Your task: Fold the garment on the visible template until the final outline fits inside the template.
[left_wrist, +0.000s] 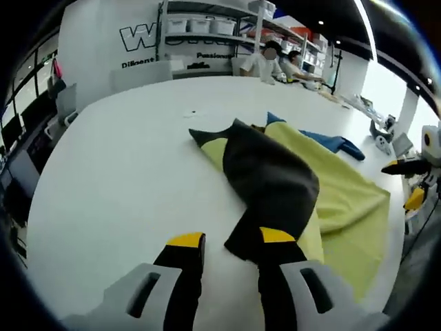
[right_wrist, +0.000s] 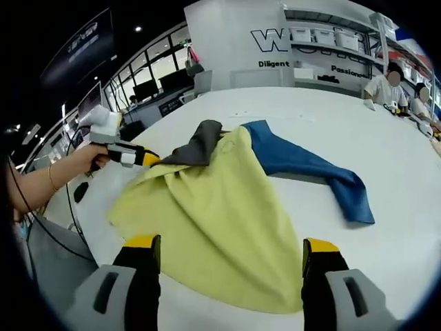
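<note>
- On the white table (right_wrist: 386,158), one garment (right_wrist: 220,214) is lying spread out: yellow-green body, a blue sleeve (right_wrist: 310,169) trailing off to one side, and a dark grey sleeve (left_wrist: 272,183) on the other.
- The left tongs (left_wrist: 231,241) are reaching in at the cuff end of that grey sleeve. In the left gripper view the jaws are standing well apart with only one tip touching the cloth, so not clamped there. But in the right gripper view the same tongs (right_wrist: 148,158) look like they're pinching the grey fabric at the tip, so honestly I can't tell whether they're gripping or not.
- My guess is the sleeve is being drawn across the yellow body to narrow the outline, which is what the fold needs.
- The right tongs (right_wrist: 231,252) are hovering wide open over the near hem of the yellow part, holding nothing. Probably waiting to pin or grab the hem for the next fold.
- No template outline that I can make out, it may be under the cloth.
- Count: one garment, two sleeves, two tongs, one hand (right_wrist: 79,162) holding the left one.
- Further out, two people (right_wrist: 386,86) are sitting at the far edge, with shelves of white bins (right_wrist: 331,34) behind them.
</note>
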A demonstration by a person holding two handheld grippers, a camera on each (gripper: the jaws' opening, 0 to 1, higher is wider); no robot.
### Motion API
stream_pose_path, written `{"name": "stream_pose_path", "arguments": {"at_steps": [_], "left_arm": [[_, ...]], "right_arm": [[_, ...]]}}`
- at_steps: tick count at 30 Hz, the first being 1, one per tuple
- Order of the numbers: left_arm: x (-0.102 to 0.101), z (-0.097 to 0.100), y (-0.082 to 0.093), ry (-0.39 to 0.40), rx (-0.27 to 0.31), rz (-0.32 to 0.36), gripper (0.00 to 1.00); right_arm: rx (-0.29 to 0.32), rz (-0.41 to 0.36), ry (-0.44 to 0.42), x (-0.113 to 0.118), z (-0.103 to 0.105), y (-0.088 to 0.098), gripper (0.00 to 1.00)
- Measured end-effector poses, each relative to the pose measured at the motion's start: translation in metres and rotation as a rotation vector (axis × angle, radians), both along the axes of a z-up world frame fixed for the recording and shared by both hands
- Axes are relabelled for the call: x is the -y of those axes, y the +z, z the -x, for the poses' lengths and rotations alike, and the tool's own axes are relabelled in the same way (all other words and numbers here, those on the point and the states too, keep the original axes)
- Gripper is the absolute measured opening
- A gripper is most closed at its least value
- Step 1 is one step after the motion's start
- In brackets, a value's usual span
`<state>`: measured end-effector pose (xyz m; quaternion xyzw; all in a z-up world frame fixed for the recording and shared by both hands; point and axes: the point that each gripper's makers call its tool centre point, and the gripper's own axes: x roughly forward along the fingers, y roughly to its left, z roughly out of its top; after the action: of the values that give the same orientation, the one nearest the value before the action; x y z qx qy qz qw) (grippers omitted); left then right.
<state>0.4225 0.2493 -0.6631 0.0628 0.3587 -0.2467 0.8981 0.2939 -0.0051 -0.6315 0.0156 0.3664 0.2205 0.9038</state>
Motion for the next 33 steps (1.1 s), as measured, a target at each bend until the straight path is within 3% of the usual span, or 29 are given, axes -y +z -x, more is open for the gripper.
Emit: {"name": "stream_pose_path", "arguments": {"at_steps": [6,12,16,24,33], "left_arm": [[0.006,0.003,-0.009,-0.032,-0.018,-0.033,0.25],[0.009,0.000,-0.010,-0.057,0.000,-0.069,0.19],[0.005,-0.002,-0.008,-0.090,0.021,-0.108,0.08],[0.003,0.002,0.000,-0.102,0.030,-0.100,0.06],[-0.019,-0.001,0.022,-0.079,0.071,-0.124,0.06]], "right_arm": [[-0.009,0.005,-0.001,0.001,0.003,-0.002,0.81],[-0.012,0.006,-0.006,0.003,0.005,-0.004,0.80],[-0.020,0.011,0.000,0.002,0.007,-0.009,0.80],[-0.043,0.006,0.009,-0.004,0.010,-0.022,0.80],[-0.121,0.025,0.006,-0.003,0.022,-0.044,0.80]]}}
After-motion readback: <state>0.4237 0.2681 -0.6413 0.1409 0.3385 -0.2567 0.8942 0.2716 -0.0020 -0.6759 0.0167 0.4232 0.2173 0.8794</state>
